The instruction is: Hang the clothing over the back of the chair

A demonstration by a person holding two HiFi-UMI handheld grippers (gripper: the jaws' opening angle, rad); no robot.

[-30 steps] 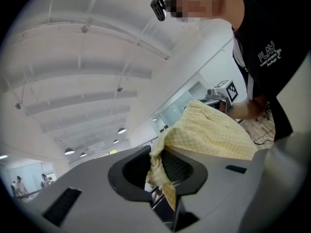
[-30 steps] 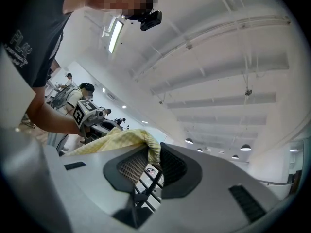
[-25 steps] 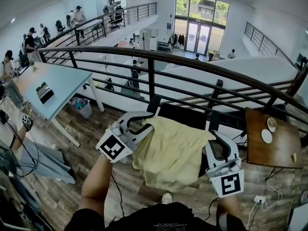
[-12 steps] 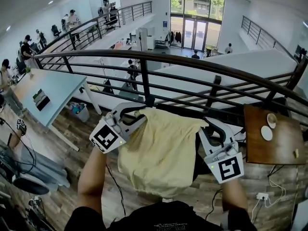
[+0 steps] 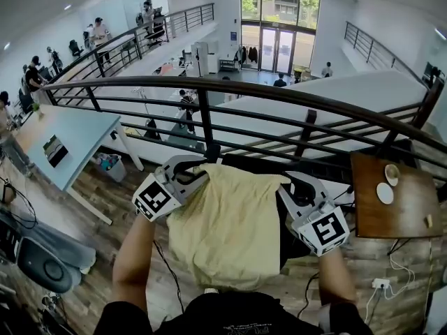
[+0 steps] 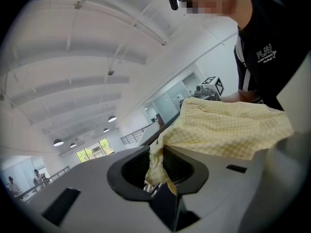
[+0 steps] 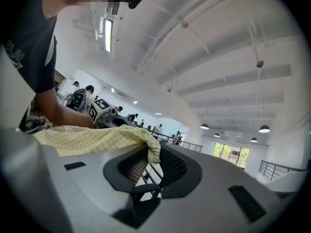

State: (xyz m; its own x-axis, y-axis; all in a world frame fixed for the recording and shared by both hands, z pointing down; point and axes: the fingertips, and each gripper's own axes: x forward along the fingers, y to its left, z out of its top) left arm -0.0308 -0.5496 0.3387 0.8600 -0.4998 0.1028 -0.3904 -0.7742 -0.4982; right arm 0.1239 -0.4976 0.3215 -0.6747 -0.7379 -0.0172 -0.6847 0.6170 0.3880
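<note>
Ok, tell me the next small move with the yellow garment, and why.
Probably open the right gripper too. The yellow garment hangs stretched between both grippers, top edge at the chair back. The left gripper has its jaws opening with one corner between them, and the right pinches the other.

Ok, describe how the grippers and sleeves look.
The left gripper and right gripper are pale grey shells with fingers lined in black padding; each carries a white cube with black square markers. A dark cable hangs beneath the left one, whose fingers are opening around yellow cloth. The person's top is black, short-sleeved, with white lettering.
</note>
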